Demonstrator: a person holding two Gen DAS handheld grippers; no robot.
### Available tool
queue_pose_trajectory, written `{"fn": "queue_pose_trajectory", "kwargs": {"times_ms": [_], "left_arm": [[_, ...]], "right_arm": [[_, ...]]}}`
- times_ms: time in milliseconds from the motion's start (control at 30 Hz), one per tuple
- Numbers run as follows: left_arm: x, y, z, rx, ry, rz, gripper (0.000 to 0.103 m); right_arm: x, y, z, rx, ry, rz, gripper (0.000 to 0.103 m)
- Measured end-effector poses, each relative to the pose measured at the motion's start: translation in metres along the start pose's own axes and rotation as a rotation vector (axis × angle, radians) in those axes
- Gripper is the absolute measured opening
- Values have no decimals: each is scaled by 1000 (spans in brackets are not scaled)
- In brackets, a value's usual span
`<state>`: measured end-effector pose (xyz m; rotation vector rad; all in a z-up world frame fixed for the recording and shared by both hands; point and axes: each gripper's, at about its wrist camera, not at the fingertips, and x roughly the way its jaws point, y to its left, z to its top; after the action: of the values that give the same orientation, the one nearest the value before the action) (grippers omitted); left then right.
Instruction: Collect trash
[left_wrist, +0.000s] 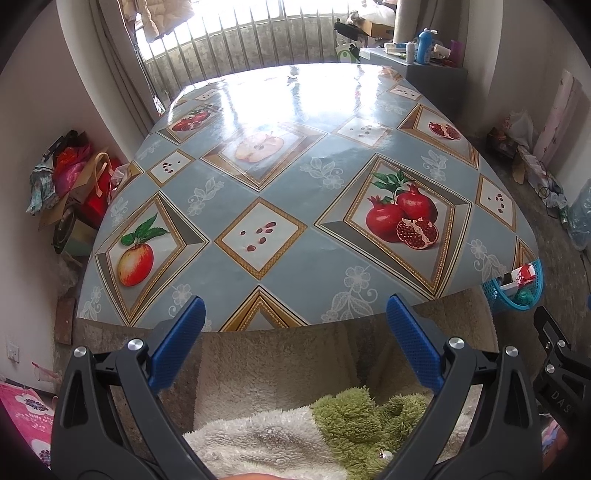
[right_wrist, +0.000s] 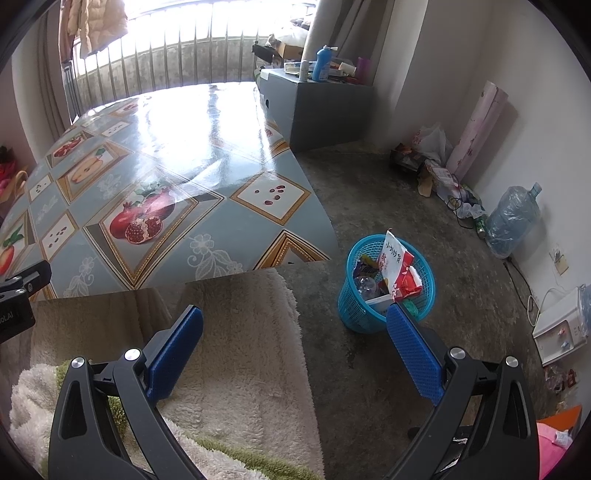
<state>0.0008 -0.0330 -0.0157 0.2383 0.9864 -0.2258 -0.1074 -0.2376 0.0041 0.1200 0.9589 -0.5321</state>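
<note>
The left gripper (left_wrist: 295, 350) and right gripper (right_wrist: 295, 350) both gape wide, holding nothing. The glossy fruit-patterned table top (left_wrist: 280, 192) carries no litter; the blue plastic mesh basket (right_wrist: 388, 291), at one o'clock of the right gripper, already holds wrappers. Best scan the floor clutter (right_wrist: 443, 177) before reaching, I judge

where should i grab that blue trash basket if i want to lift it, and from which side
Grip the blue basket by its top rim, at the bare stretch nearest the right gripper, coming down from above with one of the fingers inside the wall and one outside. It stands upright on the floor with an open mesh wall. The red and white snack bag sticks up on the far side, so avoid that.
</note>
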Motion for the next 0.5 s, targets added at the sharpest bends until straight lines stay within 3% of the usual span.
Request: {"fn": "queue_pose_trajectory", "kwargs": {"times_ms": [500], "left_arm": [[-1,-4,-1,0,1,3,94]], "right_arm": [[0,-4,-1,6,-2,1,97]]}}
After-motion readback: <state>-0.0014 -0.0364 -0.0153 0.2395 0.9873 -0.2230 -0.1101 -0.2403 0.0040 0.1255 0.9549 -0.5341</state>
